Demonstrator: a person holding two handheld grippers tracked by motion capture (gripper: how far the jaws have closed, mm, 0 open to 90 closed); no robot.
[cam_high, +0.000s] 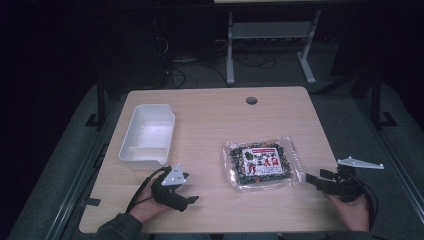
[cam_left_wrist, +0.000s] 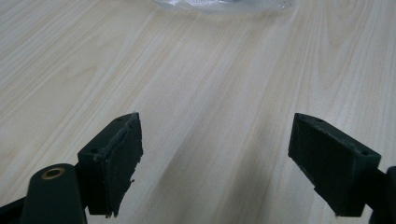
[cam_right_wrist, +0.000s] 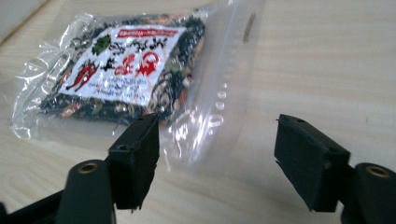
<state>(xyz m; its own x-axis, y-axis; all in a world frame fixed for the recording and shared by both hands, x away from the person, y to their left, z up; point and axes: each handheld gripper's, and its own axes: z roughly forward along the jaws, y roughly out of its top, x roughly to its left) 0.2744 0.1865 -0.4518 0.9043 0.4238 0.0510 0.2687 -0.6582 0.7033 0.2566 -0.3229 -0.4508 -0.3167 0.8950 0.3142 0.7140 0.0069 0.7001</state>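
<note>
Snack bag: flat, centre-right of the table.
Right gripper: jaws wide — aimed at the bag's edge, likely to grab it.
Left gripper: wide, empty — lower left, near the white tub.

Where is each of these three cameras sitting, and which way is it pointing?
High view: above the person's side, facing forward and down on the table; both hands, left gripper, right gripper and white tray show.
Left gripper view: rides the left gripper, facing bare tabletop; open black jaws show.
Right gripper view: rides the right gripper, facing the snack bag; open jaws show.
Shared: the high and right gripper views both show the bag.
</note>
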